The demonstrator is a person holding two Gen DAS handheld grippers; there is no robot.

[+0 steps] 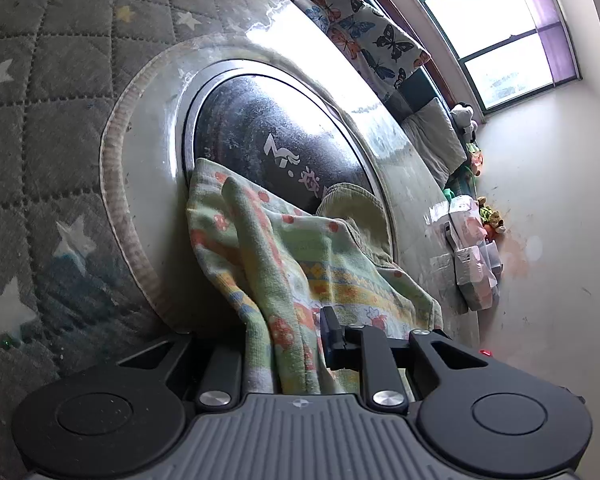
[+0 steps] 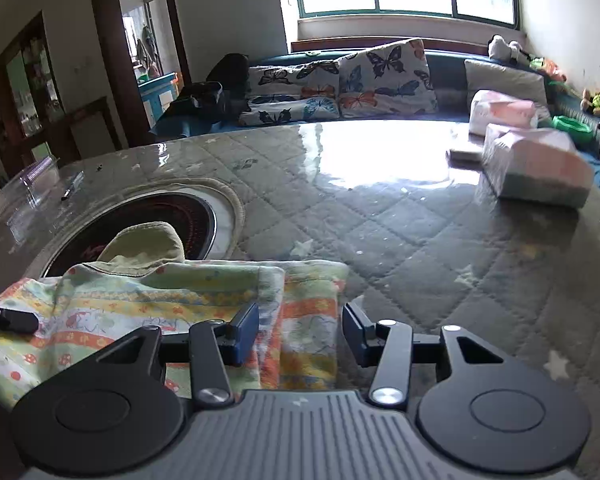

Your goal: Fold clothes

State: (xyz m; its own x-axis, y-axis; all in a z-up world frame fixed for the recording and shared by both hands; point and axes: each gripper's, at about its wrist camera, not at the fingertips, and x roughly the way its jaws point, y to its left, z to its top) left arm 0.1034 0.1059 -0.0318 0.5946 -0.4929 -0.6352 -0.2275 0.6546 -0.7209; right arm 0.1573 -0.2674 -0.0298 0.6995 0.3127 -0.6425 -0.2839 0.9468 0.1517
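Observation:
A pale green garment [image 2: 180,300] with orange and yellow patterned bands and an olive collar [image 2: 148,244] lies folded on the quilted, glass-topped table [image 2: 420,240], partly over a round black hob [image 2: 196,216]. My right gripper [image 2: 300,320] stands open at the garment's right edge; a fold lies between its blue pads [image 2: 246,330] and neither pad presses on it. In the left wrist view the garment [image 1: 268,248] bunches up through my left gripper [image 1: 288,332], which is shut on it; cloth hides its left finger. The left gripper's finger tip [image 2: 4,318] shows on the cloth at the far left.
Wrapped tissue packs [image 2: 536,168] sit at the table's far right. A clear plastic box [image 2: 28,184] stands at the far left edge. Beyond the table a sofa carries butterfly cushions [image 2: 384,80] and soft toys [image 2: 504,50] under a window.

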